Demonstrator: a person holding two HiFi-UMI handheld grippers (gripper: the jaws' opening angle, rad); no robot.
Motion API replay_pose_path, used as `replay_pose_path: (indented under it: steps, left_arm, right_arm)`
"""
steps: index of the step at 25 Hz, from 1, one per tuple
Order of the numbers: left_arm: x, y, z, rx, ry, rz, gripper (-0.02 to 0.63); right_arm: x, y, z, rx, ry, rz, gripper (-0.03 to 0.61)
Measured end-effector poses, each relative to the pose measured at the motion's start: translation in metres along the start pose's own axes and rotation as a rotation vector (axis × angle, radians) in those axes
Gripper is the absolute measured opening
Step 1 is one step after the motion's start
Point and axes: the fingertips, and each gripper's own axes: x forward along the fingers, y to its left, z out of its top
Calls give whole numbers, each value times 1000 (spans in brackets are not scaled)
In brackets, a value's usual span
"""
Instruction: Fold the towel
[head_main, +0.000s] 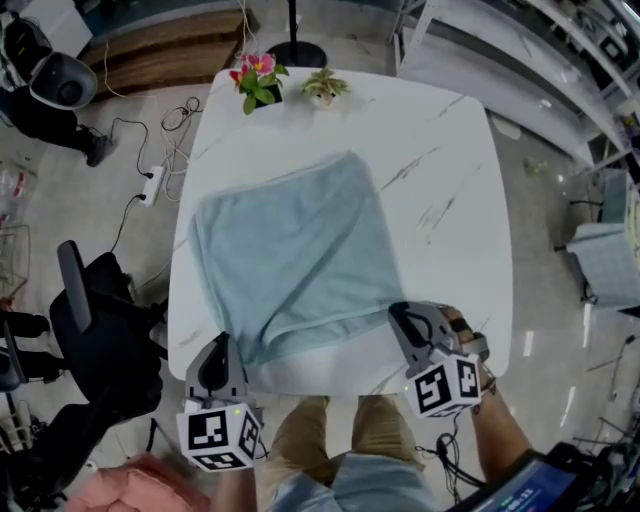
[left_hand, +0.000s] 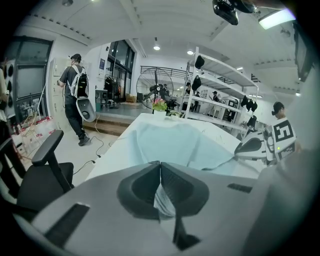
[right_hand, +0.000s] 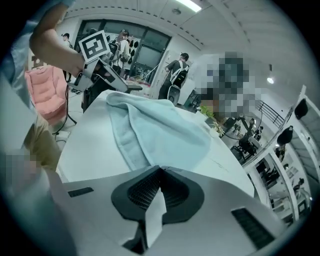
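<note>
Towel (head_main: 290, 255) lay spread open in a single layer on the white table (head_main: 450, 170); judging by its full outline, no fold was made yet. Left gripper (head_main: 222, 348) was clenched on the towel's 7 o'clock corner, cloth pinched between its jaws. Right gripper (head_main: 400, 315) was clenched on the 5 o'clock corner, a strip of cloth likewise between its jaws. Near edge looked slightly rumpled.

Judged stage: both near corners taken; carrying them toward 12 o'clock and any further halving were left to do.

Table top was glossy and faintly veined. Pink flowers (head_main: 258, 78) and a small plant (head_main: 324, 88) stood at its 12 o'clock edge. Black chair (head_main: 100, 335) stood at 8 o'clock, power strip (head_main: 152, 186) lay on the pale floor at 10 o'clock, shelving at 2 o'clock
</note>
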Motion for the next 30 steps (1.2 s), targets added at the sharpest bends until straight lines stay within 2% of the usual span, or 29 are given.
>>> replay_pose_path:
  steps: [5, 9, 12, 14, 15, 25, 30]
  left_arm:
    - [4, -2, -2, 4, 12, 8, 8]
    - [3, -3, 1, 10, 12, 19, 8]
    - [2, -6, 1, 18, 16, 20, 8]
    - [2, -7, 1, 24, 18, 21, 8]
    - [2, -8, 1, 26, 20, 22, 8]
    - [-1, -6, -2, 31, 33, 41, 8]
    - [0, -11, -4, 33, 36, 35, 8]
  right_arm:
    - [-18, -6, -13, -15, -21, 10, 18]
    - [-13, 3, 7, -22, -72, 59, 64]
    - [2, 9, 8, -53, -48, 70, 94]
    - [10, 9, 2, -89, -19, 56, 86]
    - [11, 8, -2, -101, -11, 47, 25]
    - [-24, -6, -34, -123, -14, 34, 23]
    - [-33, -3, -54, -142, 4, 60, 25]
